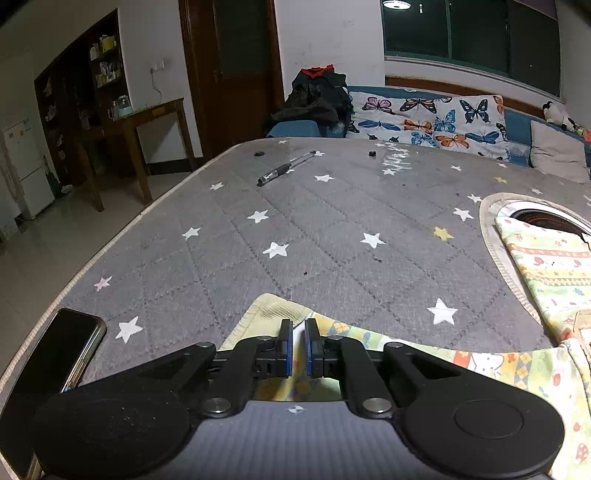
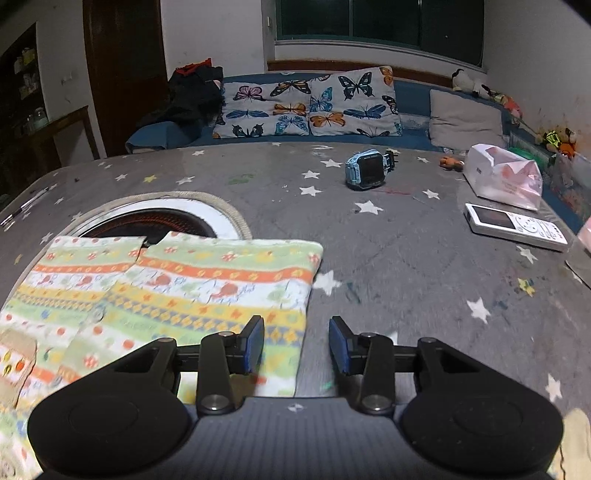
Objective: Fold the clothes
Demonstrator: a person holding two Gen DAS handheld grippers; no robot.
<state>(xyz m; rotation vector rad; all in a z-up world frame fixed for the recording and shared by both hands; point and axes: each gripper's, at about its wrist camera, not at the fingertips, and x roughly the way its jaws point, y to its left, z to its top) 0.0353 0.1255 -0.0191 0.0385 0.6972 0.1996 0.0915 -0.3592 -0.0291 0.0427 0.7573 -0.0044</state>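
Garment [image 2: 177, 291] under left fingers [image 1: 285, 338], pinched.

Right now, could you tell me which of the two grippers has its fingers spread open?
The right gripper; its blue pads stand wide apart, whereas the left gripper is nearly closed.

Lighting: dim indoor light, night outside; dark window [image 1: 469, 33] with a ceiling lamp [image 1: 397, 3] mirrored in the glass at the top of the left wrist view.
Glare: pale sheen on the grey starred table [image 1: 295, 221] near its far edge, around the pen [image 1: 286, 168]; the same gloss at the far edge in the right wrist view.
Shadows: soft, shallow, under the black tongs bodies.
Blur: right wrist view smeared near the table's near edge, stars and striped cloth [image 2: 184, 288] streaked; left wrist view sharper.
Distortion: strong fisheye bend, table edges curved, dark vignette in the corners.
Noise: grainy in the dark doorway and shelves.
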